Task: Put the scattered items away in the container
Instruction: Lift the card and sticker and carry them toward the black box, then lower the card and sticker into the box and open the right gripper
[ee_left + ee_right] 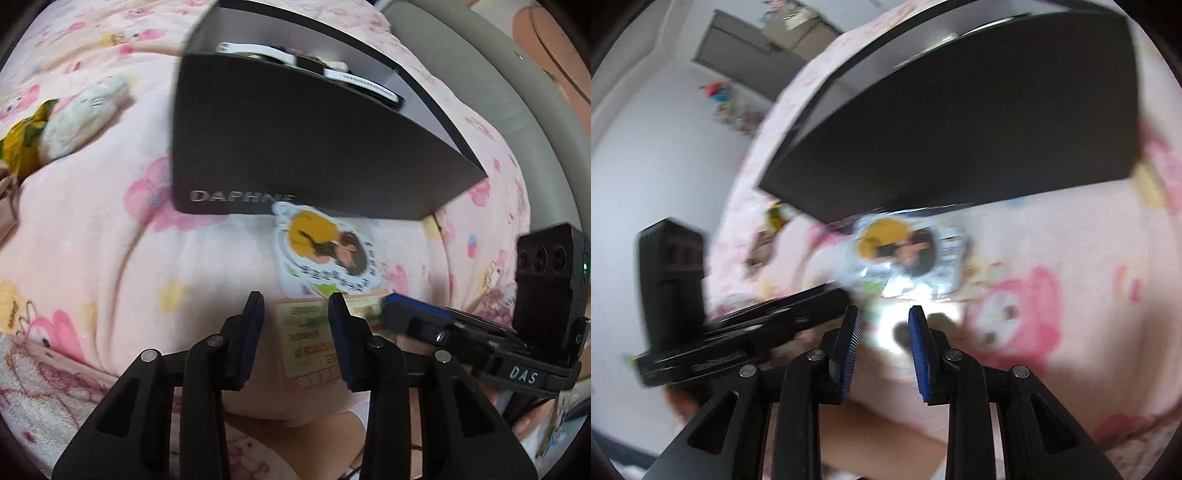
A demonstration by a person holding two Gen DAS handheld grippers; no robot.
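A black "DAPHNE" box (314, 147) stands open on the pink bedspread (92, 240); white and black items (306, 66) lie inside. A cut-out sticker of a figure in yellow (325, 254) lies just in front of the box, also blurred in the right wrist view (908, 254). A printed card (310, 339) lies below the sticker, between my left gripper's (295, 306) open fingers. My right gripper (884, 314) is open and empty, just short of the sticker; it enters the left wrist view (461, 325) from the right, its tip at the card's edge. The box also fills the right wrist view (960, 129).
A white plush toy (85, 114) and a yellow-green wrapper (26, 144) lie on the bedspread at far left. A grey padded headboard (498, 92) curves behind the box. A pale wall and grey door (738, 48) are beyond the bed.
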